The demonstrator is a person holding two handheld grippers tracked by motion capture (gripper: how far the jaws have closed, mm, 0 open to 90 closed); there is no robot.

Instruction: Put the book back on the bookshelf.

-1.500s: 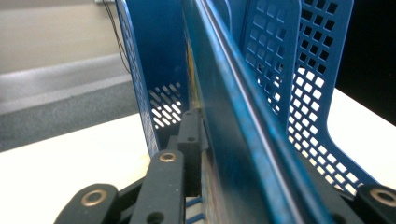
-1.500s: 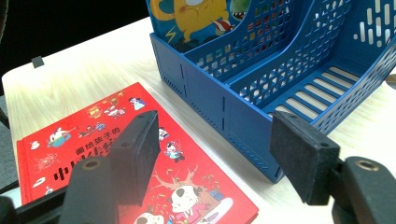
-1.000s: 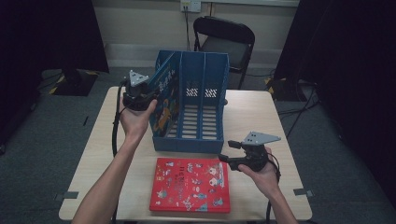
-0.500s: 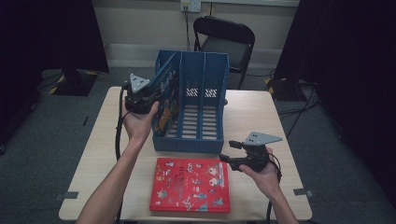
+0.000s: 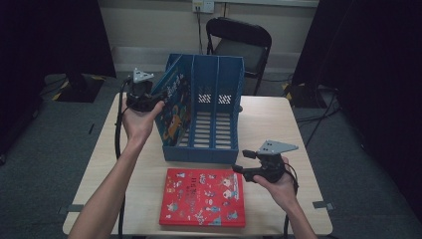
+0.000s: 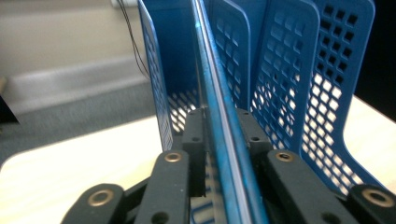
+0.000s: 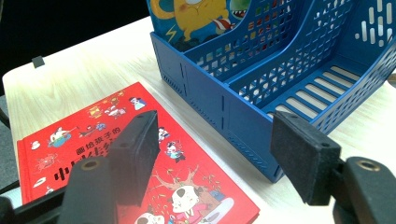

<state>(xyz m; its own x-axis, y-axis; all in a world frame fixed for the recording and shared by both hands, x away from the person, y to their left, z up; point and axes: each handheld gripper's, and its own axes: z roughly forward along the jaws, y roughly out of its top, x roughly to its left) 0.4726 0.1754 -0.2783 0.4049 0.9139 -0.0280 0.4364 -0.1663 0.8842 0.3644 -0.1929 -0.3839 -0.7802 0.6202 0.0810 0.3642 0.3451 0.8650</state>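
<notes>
Left tool (image 5: 148, 102): its jaws are clamped on the upper edge of a blue picture book (image 5: 172, 107). In the left gripper view the book's edge (image 6: 219, 121) runs straight between the two pads. The book stands tilted in the leftmost slot of the blue file rack (image 5: 214, 149), its cover leaning against the left wall.

Right tool (image 5: 247, 167): jaws spread wide, holding nothing. It hovers just beside the right edge of the red picture book (image 5: 204, 204), which lies flat on the surface (image 5: 278, 119) in front of the rack. In the right gripper view the red book (image 7: 93, 154) sits under the left jaw, with the rack's front corner (image 7: 224, 116) close ahead.

Step in hand, as we judge it: seating the blue book in its slot. We take the next move to be letting go of it once it rests on the slotted floor, then lifting straight up along the divider so the pads do not drag the cover.

The red book looks next. It lies flat, so we think the right tool needs an edge to bite; the book's right side is free, with bare surface beyond.

Room: the middle and right slots are open. The surface's near edge lies just below the red book; little margin there.
</notes>
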